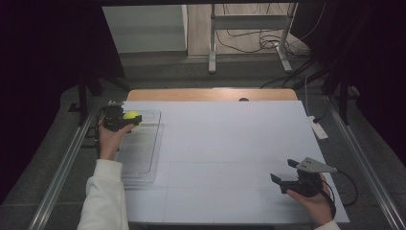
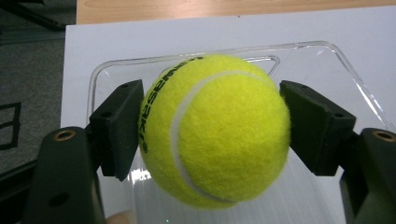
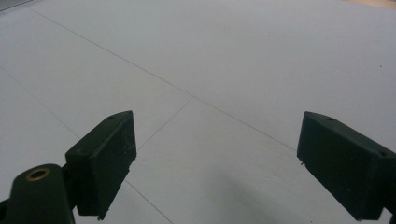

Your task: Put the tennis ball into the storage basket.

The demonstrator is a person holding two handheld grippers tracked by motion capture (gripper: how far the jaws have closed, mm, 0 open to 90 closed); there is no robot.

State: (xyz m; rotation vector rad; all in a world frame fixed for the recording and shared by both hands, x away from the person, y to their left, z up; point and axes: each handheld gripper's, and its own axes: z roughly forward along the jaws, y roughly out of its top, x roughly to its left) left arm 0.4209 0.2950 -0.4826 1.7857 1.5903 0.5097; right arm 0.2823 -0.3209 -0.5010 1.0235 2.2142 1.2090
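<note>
A yellow tennis ball (image 2: 219,130) is clamped between the two black pads (image 2: 119,126) of my left gripper (image 1: 125,119). It hangs over the far end of a clear plastic tray (image 1: 143,158) at the table's left side; the same ball (image 1: 131,116) shows as a bright spot in the high view. The tray's rim (image 2: 327,46) curves behind the ball in the left gripper view. My right gripper (image 1: 283,171) rests low at the table's front right, its jaws spread wide with nothing between them. Its pads (image 3: 105,158) frame bare white tabletop.
The white table surface (image 1: 225,143) has faint seam lines. A wooden strip (image 1: 210,94) runs along its far edge. A white power strip (image 1: 317,127) lies off the right edge. Metal rails flank the table, and a frame with cables stands on the floor beyond.
</note>
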